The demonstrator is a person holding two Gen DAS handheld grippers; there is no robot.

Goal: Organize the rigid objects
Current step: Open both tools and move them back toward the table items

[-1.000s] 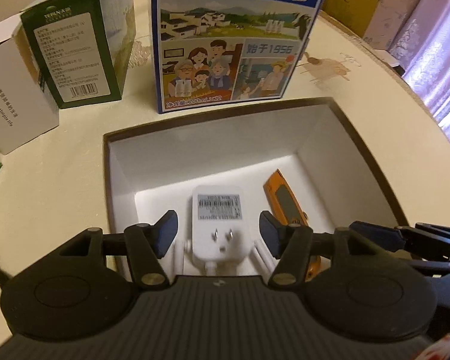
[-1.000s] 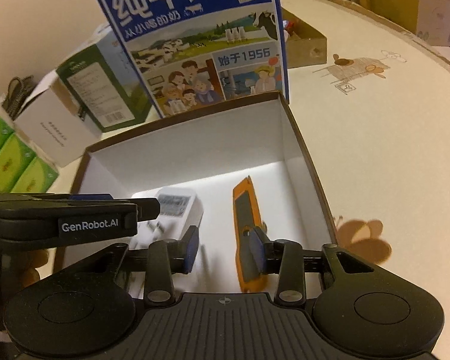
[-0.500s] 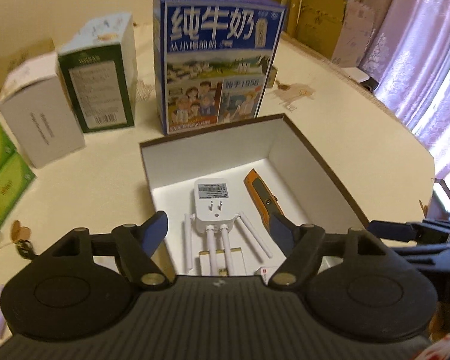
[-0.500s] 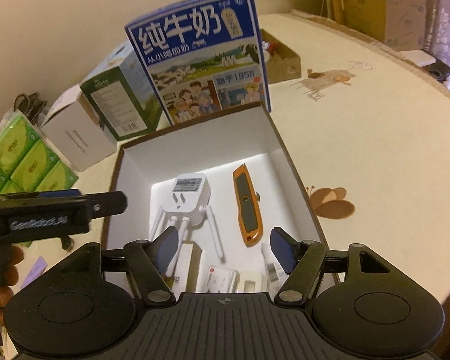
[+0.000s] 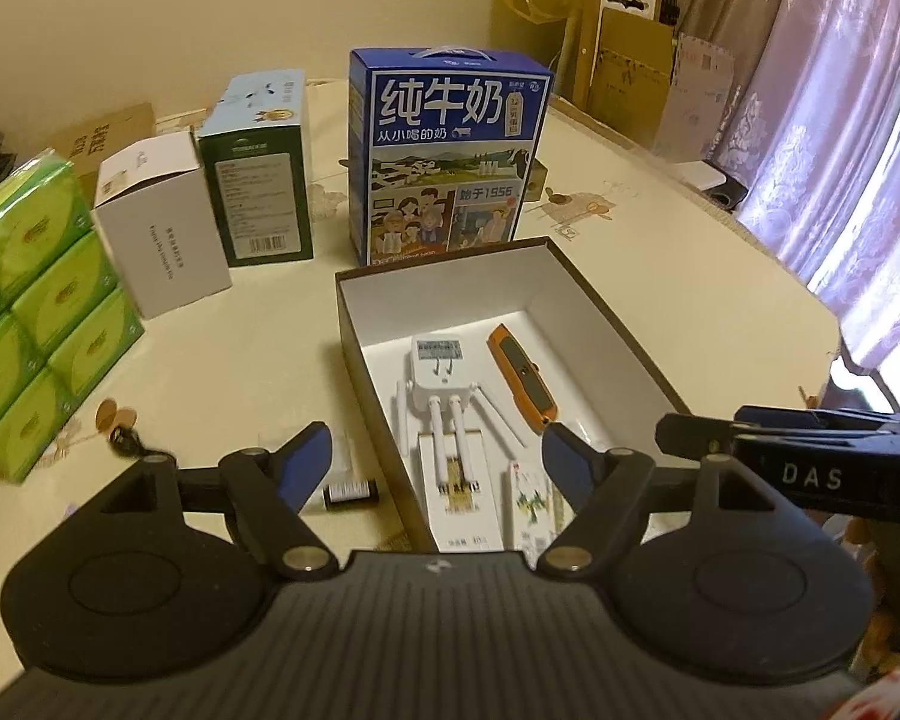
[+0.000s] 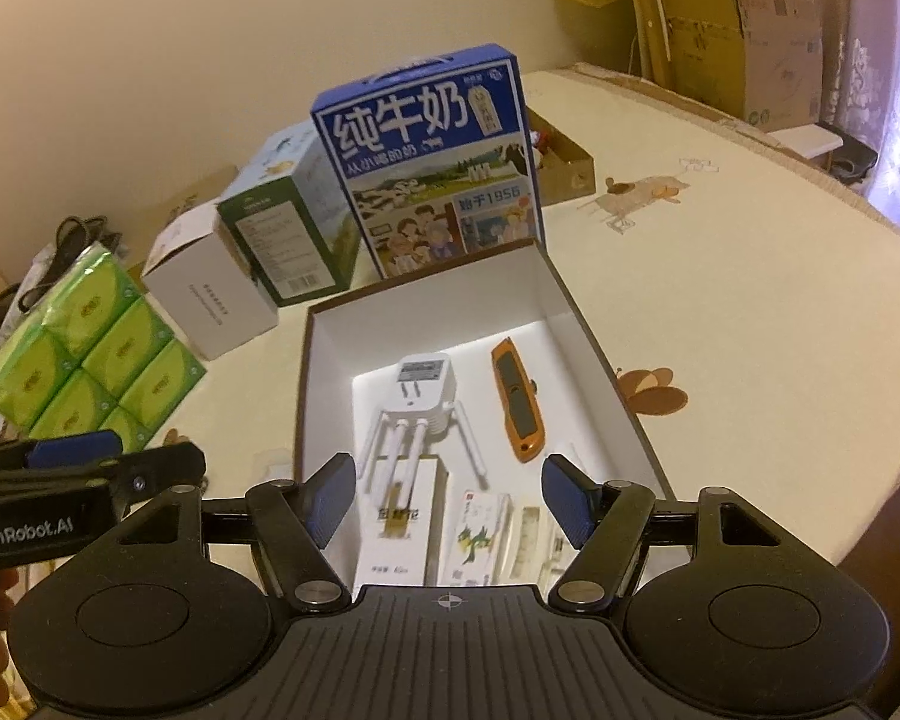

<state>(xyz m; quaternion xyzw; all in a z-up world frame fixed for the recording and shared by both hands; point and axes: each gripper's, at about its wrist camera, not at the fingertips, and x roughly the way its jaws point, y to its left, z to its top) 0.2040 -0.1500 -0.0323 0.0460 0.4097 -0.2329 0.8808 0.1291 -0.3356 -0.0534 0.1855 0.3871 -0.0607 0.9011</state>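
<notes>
A brown box with a white inside [image 5: 606, 324] [image 6: 582, 324] lies open on the table. In it lie a white plug-in router with antennas [image 5: 441, 369] [image 6: 420, 390], an orange utility knife [image 5: 519, 369] [image 6: 516, 399], a white carton [image 5: 459, 492] [image 6: 399, 525] and a small printed pack [image 5: 531, 504] [image 6: 474, 534]. A small black spool [image 5: 349, 493] lies on the table left of the box. My left gripper [image 5: 438, 462] is open and empty, above the box's near left edge. My right gripper [image 6: 447, 495] is open and empty, above the box's near end.
A blue milk carton box [image 5: 447, 159] [image 6: 435, 159] stands behind the brown box. A green box [image 5: 264, 171], a white box [image 5: 162, 228] and stacked green tissue packs [image 5: 36, 324] stand to the left. Cardboard boxes [image 6: 744, 48] and curtains [image 5: 858, 120] are beyond the table.
Both grippers have pulled back and up from inside the box. The right gripper has opened wide. The router and the knife lie where they were.
</notes>
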